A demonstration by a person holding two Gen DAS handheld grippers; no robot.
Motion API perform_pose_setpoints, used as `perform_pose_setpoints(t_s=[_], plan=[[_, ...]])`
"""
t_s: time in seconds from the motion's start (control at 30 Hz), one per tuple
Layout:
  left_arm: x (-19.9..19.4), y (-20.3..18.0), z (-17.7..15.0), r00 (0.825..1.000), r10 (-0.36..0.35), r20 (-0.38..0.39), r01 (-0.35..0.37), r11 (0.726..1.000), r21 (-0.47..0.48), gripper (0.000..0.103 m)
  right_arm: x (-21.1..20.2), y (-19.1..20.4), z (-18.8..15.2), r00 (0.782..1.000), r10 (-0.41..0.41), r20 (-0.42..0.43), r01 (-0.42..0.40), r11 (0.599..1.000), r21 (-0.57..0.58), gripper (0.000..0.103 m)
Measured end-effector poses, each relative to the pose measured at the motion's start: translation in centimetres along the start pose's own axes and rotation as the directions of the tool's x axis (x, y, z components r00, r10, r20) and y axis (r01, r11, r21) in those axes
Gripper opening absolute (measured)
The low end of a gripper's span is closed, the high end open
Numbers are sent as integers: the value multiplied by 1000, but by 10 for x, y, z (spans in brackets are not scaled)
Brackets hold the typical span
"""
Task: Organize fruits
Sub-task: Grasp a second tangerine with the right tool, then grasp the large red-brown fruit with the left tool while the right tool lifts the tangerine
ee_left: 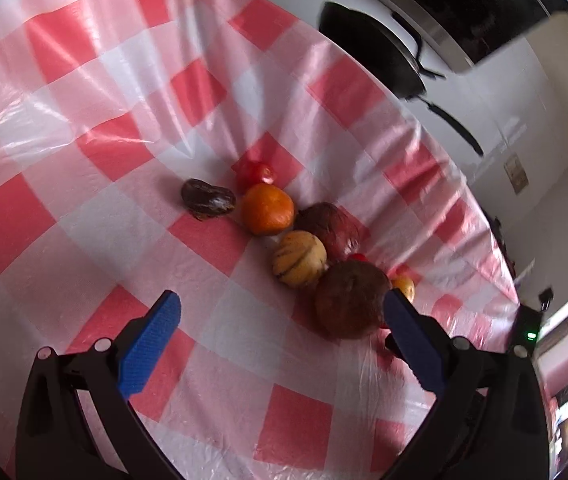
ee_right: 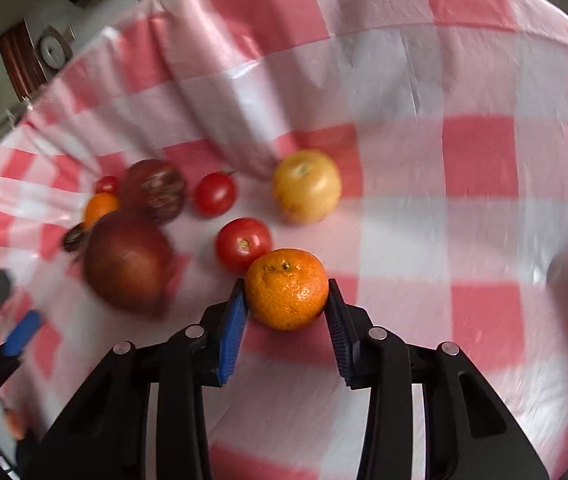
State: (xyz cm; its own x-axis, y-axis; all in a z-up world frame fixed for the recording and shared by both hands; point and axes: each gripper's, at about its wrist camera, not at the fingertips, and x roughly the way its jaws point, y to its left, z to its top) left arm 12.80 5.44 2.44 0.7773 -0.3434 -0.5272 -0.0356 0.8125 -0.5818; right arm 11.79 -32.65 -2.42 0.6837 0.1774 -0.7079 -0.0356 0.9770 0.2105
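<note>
The right hand-held gripper (ee_right: 287,294) has its two blue pads pressed against the sides of an orange mandarin (ee_right: 286,289), which sits low on the red-and-white checked cloth (ee_right: 479,160) covering the desk; the jaws are narrowed down to the width of the fruit. Touching the mandarin at its upper left is a red tomato (ee_right: 243,244). Farther back lies a yellow apple (ee_right: 306,186), apart from both, and to its left a smaller red tomato (ee_right: 214,194). On the left side of that view a large dark red-brown fruit (ee_right: 128,259) lies blurred, with a dark streaked fruit (ee_right: 155,190) behind it, a second small orange fruit (ee_right: 100,207) and a tiny red tomato (ee_right: 106,185) beside that. The left hand-held gripper (ee_left: 282,312) is wide open with nothing between its blue pads; its right pad (ee_left: 411,340) lies just beside a big brown round fruit (ee_left: 349,300), though contact cannot be told. Beyond it a row runs away across the cloth: a yellow striped fruit (ee_left: 299,259), a dark red fruit (ee_left: 329,226), an orange (ee_left: 268,209), a red tomato (ee_left: 256,172), and a dark brown shrivelled fruit (ee_left: 208,199) off to the left. A black pan (ee_left: 371,52) sits past the desk's far edge.
</note>
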Motion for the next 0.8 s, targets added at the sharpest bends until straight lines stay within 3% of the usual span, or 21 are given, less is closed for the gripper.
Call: perform_pose_setpoints(t_s=[0.13, 0.27, 0.37, 0.47, 0.67, 0.77, 0.8], plan=[[5, -26, -10, 999, 17, -31, -12, 987, 158, 101, -23, -10, -19, 999, -2, 50, -3, 996, 94, 39], [10, -45, -21, 997, 16, -73, 3, 966, 260, 101, -34, -45, -31, 991, -10, 131, -25, 964, 266, 39], [14, -51, -27, 994, 0, -110, 31, 960, 278, 101, -33, -53, -29, 989, -7, 150, -42, 945, 324, 39], [19, -48, -28, 986, -42, -159, 75, 975, 207, 101, -34, -54, -26, 986, -1, 164, -55, 939, 341, 39], [40, -64, -28, 987, 91, -134, -57, 970, 237, 101, -38, -58, -21, 987, 5, 158, -59, 940, 337, 39], [49, -86, -31, 981, 180, -73, -145, 928, 343, 101, -39, -58, -22, 987, 4, 161, -59, 939, 338, 39], [51, -97, -32, 973, 228, -14, -203, 889, 410, 101, -39, -58, -22, 987, 4, 162, -59, 939, 338, 39]])
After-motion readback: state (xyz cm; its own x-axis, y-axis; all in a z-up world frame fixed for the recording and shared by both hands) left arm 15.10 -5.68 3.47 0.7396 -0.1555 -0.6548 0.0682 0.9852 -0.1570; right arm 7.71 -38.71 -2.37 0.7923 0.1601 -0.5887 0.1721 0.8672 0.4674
